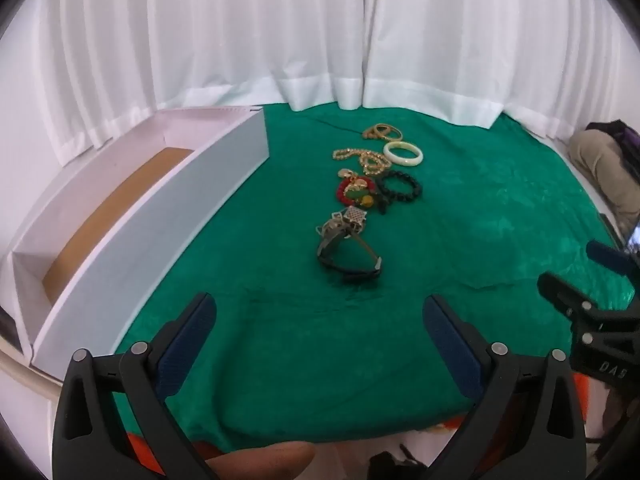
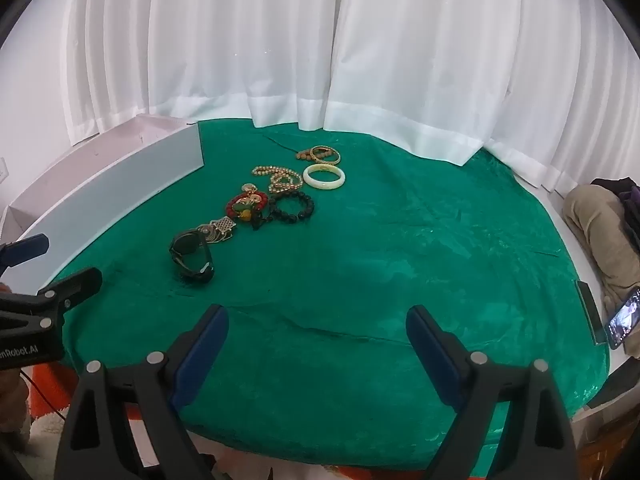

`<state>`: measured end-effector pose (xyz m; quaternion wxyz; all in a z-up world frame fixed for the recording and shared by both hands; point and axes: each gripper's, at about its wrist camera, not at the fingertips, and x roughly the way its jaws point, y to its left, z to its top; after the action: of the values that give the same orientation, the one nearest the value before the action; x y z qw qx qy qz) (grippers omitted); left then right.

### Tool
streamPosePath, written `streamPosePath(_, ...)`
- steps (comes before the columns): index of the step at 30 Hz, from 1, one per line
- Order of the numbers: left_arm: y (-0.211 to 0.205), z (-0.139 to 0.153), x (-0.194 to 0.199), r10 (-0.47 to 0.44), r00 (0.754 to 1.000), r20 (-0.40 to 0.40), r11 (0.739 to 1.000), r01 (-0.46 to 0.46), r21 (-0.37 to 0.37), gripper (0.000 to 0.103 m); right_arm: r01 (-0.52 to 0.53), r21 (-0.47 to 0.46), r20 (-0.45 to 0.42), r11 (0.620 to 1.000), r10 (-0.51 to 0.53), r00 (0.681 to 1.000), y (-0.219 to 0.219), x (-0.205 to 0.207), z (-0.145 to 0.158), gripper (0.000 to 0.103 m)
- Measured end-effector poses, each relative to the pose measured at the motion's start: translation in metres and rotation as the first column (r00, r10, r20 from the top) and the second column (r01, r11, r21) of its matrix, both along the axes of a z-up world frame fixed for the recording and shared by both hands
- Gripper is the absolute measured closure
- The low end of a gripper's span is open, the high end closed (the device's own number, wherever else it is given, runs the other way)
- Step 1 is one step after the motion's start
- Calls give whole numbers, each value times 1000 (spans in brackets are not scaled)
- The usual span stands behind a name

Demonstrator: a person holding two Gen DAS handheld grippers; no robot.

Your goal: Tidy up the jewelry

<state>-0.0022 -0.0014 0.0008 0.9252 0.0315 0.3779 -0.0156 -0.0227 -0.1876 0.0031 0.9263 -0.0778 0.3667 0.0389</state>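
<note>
A row of jewelry lies on the green cloth (image 1: 460, 220): a dark watch (image 1: 348, 258) nearest, a silver mesh piece (image 1: 354, 216), a red bead bracelet (image 1: 354, 192), a black bead bracelet (image 1: 400, 186), a gold chain (image 1: 366, 160), a white bangle (image 1: 403, 153) and gold bangles (image 1: 382, 131) farthest. In the right wrist view the same row runs from the watch (image 2: 192, 258) to the white bangle (image 2: 324, 177). My left gripper (image 1: 320, 312) hovers open over bare cloth short of the watch. My right gripper (image 2: 318, 322) is open too, with nothing between its fingers.
A long white box (image 1: 160, 216) with a brown floor stands along the cloth's left side. White curtains (image 1: 320, 40) close the back. A person's knee (image 2: 600, 224) and a phone (image 2: 624, 316) are at the right edge. Orange fabric (image 1: 580, 396) shows under the near edge.
</note>
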Motion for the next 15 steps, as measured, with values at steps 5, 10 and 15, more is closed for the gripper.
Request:
streamPosePath(5, -1, 1, 1, 8, 1000, -3, 1000, -8, -2, 0, -6, -17, -8, 1000, 6, 1000, 3, -2, 4, 11)
streamPosePath(10, 4, -3, 6, 3, 1000, -17, 1000, -3, -8, 0, -29, -6, -6, 1000, 28, 1000, 8, -6, -2, 11)
streamPosePath(15, 2, -5, 4, 8, 1000, -16, 1000, -9, -9, 0, -38, 34, -40, 999, 39, 998, 3, 1, -3, 11)
